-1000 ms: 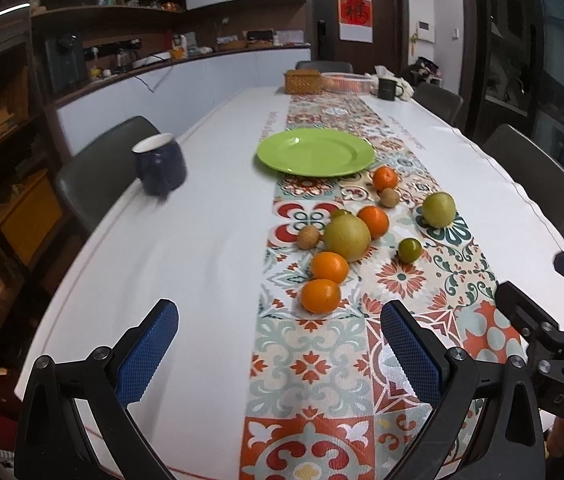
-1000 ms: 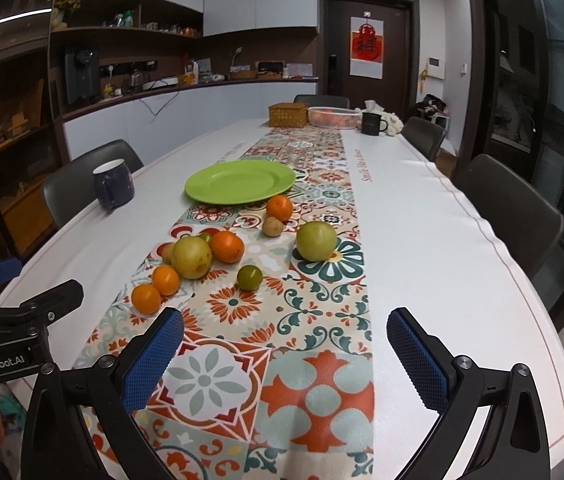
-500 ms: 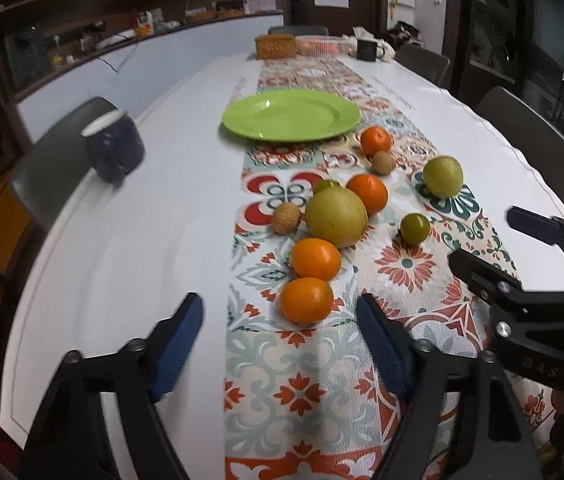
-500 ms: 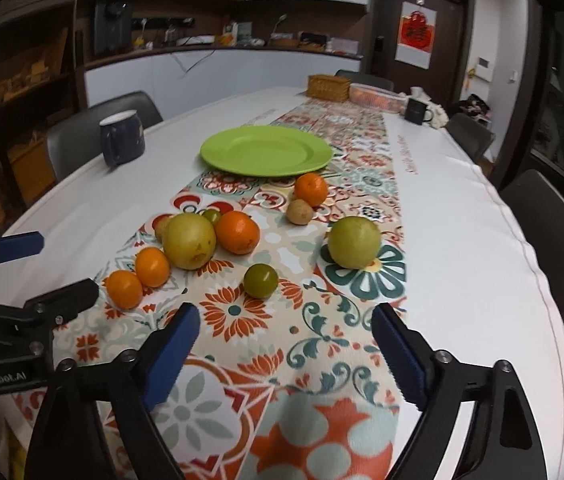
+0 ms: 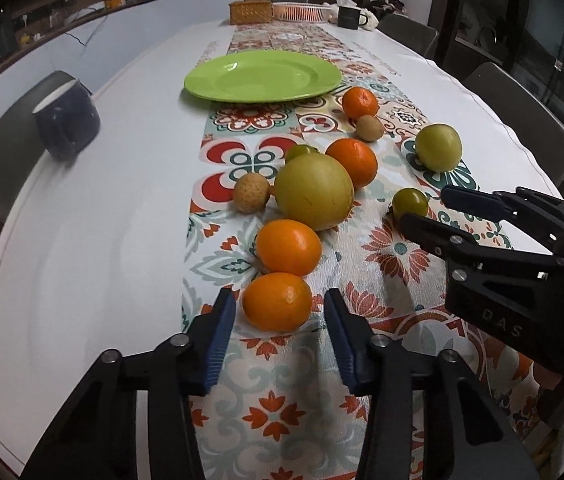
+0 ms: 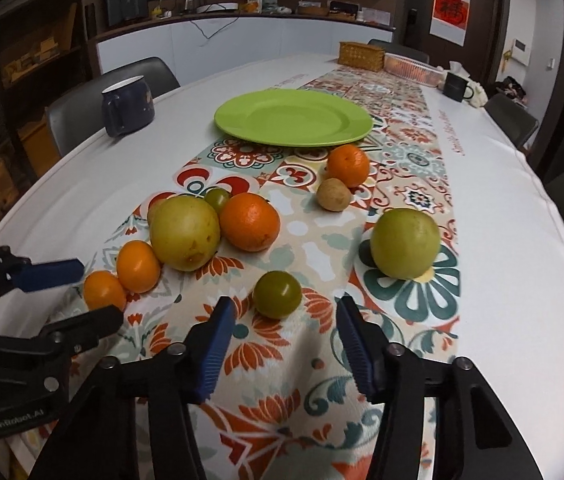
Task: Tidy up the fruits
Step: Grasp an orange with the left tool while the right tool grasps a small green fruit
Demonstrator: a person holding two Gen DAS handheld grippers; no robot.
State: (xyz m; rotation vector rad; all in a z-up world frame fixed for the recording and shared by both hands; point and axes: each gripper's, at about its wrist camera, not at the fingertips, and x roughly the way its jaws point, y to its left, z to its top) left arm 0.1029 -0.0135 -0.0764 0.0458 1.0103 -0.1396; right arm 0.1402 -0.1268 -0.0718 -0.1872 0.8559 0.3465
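Left gripper (image 5: pixel 280 322): jaws open, set either side of the nearest orange (image 5: pixel 277 301) low in the frame, pads not seen touching it. Right gripper (image 6: pixel 285 334): jaws open, just short of the small green fruit (image 6: pixel 277 294), holding nothing. Progress, as judged: nothing is organized yet; the green plate (image 5: pixel 262 76) in the upper centre is bare, and all fruit lies loose on the patterned runner (image 5: pixel 282 412). The large yellow-green fruit (image 5: pixel 314 191) and a second orange (image 5: pixel 288 246) sit close behind the left target, leaving little room for the pads beyond it. The white table (image 5: pixel 82 240) at frame left is open up to the blue mug (image 5: pixel 67 125) near its edge.
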